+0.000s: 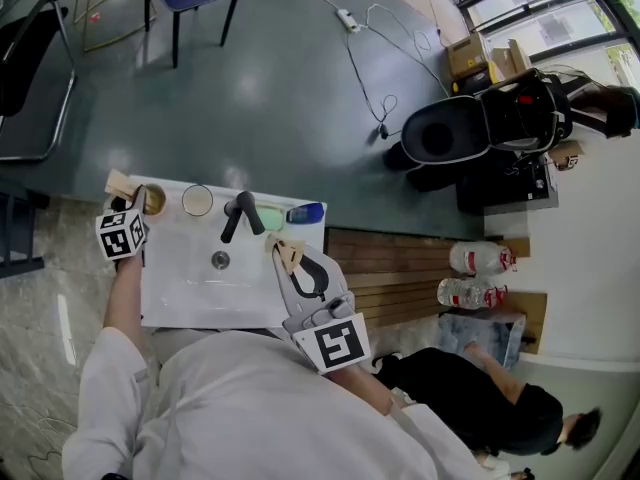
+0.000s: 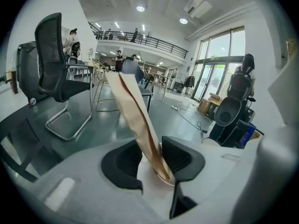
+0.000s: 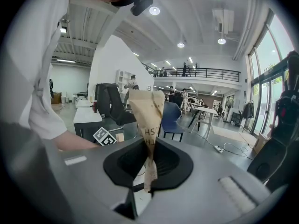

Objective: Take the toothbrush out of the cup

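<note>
Toothbrush, wrapped in a tan paper sleeve, is at the back left corner of the white sink. The left gripper is around it with jaws wide apart (the sleeve only leans on one pad). The right gripper, over the basin, has its jaws closed on a printed paper sleeve. The toothbrush stands slanted, its lower end in the brown cup.
</note>
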A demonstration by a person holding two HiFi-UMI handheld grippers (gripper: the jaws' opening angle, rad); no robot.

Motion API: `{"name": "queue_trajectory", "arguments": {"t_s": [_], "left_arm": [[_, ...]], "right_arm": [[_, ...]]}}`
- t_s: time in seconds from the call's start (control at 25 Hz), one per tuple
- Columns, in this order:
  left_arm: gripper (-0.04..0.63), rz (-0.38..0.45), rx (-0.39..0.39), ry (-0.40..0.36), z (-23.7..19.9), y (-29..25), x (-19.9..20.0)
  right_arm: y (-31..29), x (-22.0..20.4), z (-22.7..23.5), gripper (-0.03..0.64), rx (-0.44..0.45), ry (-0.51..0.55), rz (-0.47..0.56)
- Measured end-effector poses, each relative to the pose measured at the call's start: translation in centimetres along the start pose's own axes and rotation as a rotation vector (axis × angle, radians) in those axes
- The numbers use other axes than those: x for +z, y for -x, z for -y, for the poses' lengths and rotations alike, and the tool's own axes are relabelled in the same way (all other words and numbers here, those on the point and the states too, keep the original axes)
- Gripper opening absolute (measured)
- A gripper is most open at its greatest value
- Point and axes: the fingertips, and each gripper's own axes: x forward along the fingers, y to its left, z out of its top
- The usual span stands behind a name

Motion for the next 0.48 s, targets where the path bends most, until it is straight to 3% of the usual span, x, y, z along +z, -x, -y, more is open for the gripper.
{"name": "queue_trajectory", "arguments": {"t_s": [0.48], "left_arm": [[0.053, 0.061, -0.033, -0.051, 0.0, -0.2, 1.7]], "right_arm": [[-1.7, -0.1, -0.3, 0.031, 0.011, 0.002, 0.005]]}}
